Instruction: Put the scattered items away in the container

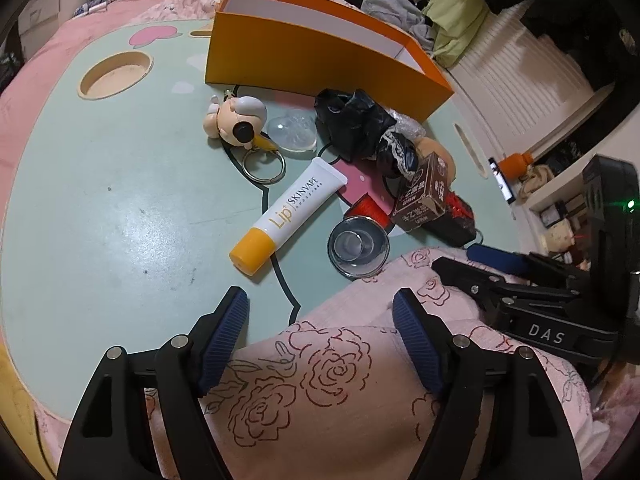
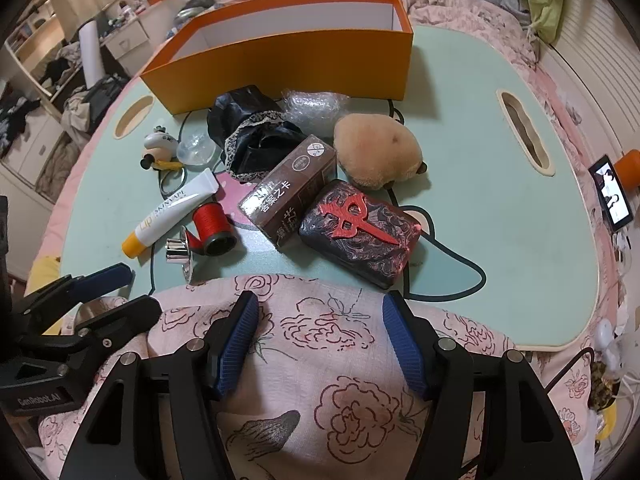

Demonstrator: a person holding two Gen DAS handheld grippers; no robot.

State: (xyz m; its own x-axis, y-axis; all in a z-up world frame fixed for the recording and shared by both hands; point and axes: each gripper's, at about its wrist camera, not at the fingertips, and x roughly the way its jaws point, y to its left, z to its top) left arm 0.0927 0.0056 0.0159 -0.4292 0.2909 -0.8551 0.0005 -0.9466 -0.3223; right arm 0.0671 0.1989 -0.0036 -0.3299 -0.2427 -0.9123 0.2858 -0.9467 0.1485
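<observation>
Behind the clutter stands an orange box (image 2: 280, 64), white inside; both tongs (image 1: 320, 320) (image 2: 318, 324) gape, holding nothing.

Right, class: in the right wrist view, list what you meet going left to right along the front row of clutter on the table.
lip balm tube → silver cap → red thread spool → brown card box → black and red case
</observation>
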